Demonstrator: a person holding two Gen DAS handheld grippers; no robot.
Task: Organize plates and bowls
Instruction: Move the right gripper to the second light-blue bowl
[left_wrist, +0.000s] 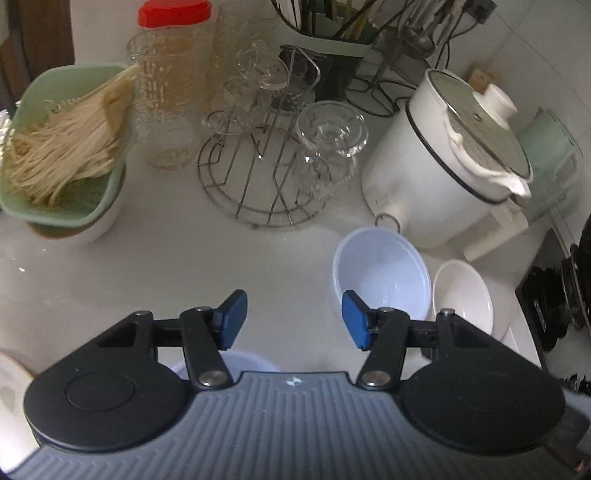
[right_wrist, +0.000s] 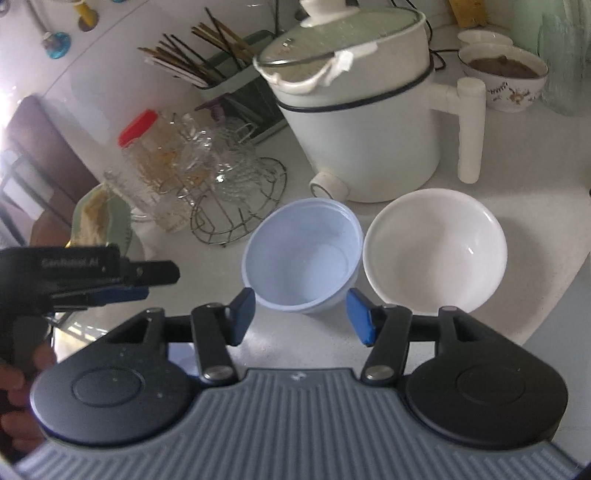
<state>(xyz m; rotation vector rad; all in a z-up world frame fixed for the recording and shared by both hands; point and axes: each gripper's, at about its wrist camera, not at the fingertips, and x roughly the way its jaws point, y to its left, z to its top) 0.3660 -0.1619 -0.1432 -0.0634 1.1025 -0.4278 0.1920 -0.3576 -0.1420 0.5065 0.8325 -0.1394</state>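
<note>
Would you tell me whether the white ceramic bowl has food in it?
No, the white ceramic bowl beside the pale blue plastic bowl shows only a bare interior.

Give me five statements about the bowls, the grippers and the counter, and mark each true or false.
1. The blue bowl sits beside the white bowl. True.
2. The right gripper grips the blue bowl. False: it is open, holding nothing.
3. The left gripper is open. True.
4. The white pot has no lid. False: a glass lid covers it.
5. The white bowl holds noodles. False: it is empty.
</note>
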